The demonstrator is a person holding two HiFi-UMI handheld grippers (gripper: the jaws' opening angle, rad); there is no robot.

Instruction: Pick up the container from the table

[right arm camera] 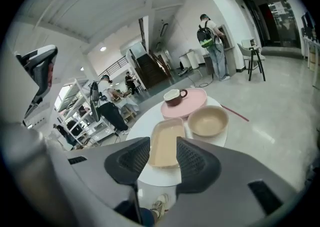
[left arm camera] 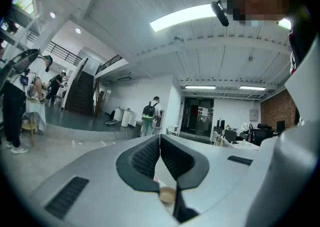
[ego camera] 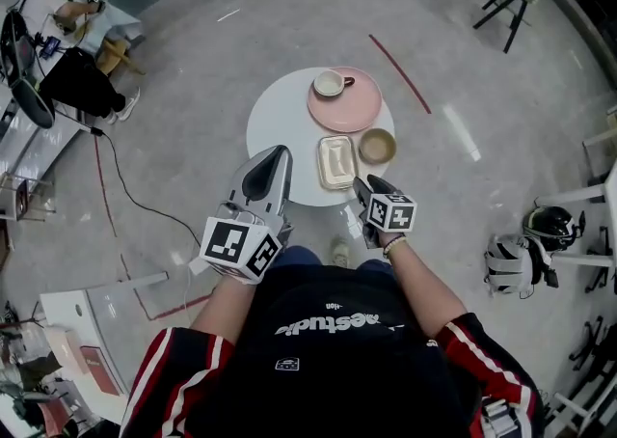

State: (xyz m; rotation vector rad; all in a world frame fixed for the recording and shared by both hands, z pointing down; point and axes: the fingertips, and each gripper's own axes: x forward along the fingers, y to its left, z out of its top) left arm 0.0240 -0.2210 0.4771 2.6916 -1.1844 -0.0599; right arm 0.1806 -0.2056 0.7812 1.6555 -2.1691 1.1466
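Note:
The container [ego camera: 336, 162] is a cream rectangular dish near the front edge of the round white table [ego camera: 278, 127]. In the right gripper view the container [right arm camera: 165, 145] shows through the gap between the jaws, just beyond them. My right gripper [ego camera: 363, 183] is open and low at the table's front edge, a little right of the dish and apart from it; it appears as the right gripper [right arm camera: 163, 157] in its own view. My left gripper [ego camera: 281, 151] is shut and empty, held above the table's front left. In its own view the left gripper [left arm camera: 160, 138] points up at the ceiling.
A beige bowl [ego camera: 377, 147] sits right of the container. Behind it a pink plate [ego camera: 344, 103] carries a cup [ego camera: 331, 83]. On the floor lie a helmet [ego camera: 551, 226], a black cable [ego camera: 145, 200] and a red tape line [ego camera: 400, 74]. People work at benches far left.

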